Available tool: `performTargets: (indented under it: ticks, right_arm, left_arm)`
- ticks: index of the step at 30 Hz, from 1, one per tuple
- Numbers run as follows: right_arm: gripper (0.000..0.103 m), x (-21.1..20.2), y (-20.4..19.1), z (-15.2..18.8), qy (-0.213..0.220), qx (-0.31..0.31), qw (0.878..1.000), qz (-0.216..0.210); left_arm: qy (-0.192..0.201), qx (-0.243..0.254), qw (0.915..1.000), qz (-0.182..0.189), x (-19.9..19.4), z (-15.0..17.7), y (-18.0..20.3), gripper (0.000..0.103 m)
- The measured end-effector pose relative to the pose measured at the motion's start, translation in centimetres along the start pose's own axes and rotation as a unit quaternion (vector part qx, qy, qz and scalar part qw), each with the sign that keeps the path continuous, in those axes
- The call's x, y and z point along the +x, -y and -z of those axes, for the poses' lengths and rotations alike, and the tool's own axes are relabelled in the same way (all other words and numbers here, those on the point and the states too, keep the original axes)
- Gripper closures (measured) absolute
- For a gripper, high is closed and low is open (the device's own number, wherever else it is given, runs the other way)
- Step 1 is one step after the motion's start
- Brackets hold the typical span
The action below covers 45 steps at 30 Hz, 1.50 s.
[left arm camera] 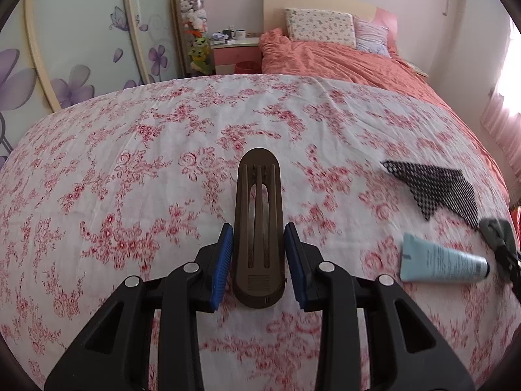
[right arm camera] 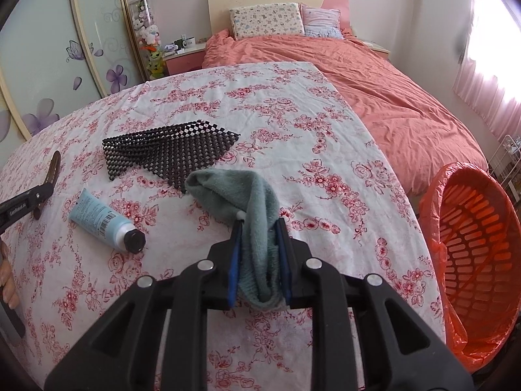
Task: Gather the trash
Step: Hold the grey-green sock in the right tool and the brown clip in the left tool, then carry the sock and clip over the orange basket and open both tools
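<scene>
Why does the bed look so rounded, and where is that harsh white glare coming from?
Both views: fisheye lenses bulge the flowered bedsheet and darken the corners. Right wrist view: the bright window behind pink curtains washes out. Left wrist view: the pale blue tube blurs near the edge.

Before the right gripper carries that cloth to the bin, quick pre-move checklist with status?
1. Right gripper shut on the grey-green cloth: ok, cloth bunched between both fingers.
2. Cloth clear of the black mesh mat: cannot tell, its far end overlaps the mat's edge in view.
3. Orange bin reachable and open: ok, at the right of the table, mouth tipped toward the table.
4. Bin has room: ok, the visible part of the inside looks empty.
5. Left gripper out of the path: ok, far left, around the brown clip.
6. Blue tube out of the path: ok, left of the cloth.
</scene>
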State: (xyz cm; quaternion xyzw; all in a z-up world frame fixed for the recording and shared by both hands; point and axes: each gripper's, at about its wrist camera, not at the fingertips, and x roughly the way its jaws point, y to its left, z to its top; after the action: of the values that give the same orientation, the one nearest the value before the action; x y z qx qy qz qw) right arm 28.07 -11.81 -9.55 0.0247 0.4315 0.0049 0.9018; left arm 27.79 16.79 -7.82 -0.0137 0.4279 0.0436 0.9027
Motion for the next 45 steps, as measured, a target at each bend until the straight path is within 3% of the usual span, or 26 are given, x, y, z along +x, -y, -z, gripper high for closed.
performTargets:
  ticks: [4,23,27,29,30,32,45]
  right_arm:
    - [0.081,0.0,0.0,0.0,0.0,0.0,1.0,0.0]
    - [0.079,0.2,-0.1,-0.1,0.0,-0.003,1.0,0.002]
    - [0.078,0.2,-0.2,-0.1,0.0,-0.004,1.0,0.002]
    - [0.079,0.2,-0.2,-0.1,0.0,-0.004,1.0,0.002]
    - [0.086,0.1,-0.2,-0.1,0.001,-0.005,1.0,-0.002]
    - [0.088,0.0,-0.3,0.0,0.002,-0.009,1.0,-0.004]
    - [0.091,-5.9,2.4,1.1,0.048,0.019,0.998,-0.031]
  left_arm:
    - [0.0,0.02,0.9997,0.016,-1.4,1.8,0.4,0.069]
    - [-0.002,0.024,0.9997,-0.008,-1.3,1.9,0.5,0.06]
    - [-0.002,0.028,0.9996,-0.011,-1.5,2.1,0.7,0.06]
    - [-0.001,0.027,0.9996,0.001,-1.5,2.1,0.9,0.07]
    - [0.001,0.036,0.9993,-0.005,-1.6,2.2,1.3,0.07]
    - [0.003,0.049,0.9988,-0.011,-1.7,2.2,1.7,0.07]
    - [0.022,0.056,0.9981,0.009,-5.2,1.7,3.7,0.07]
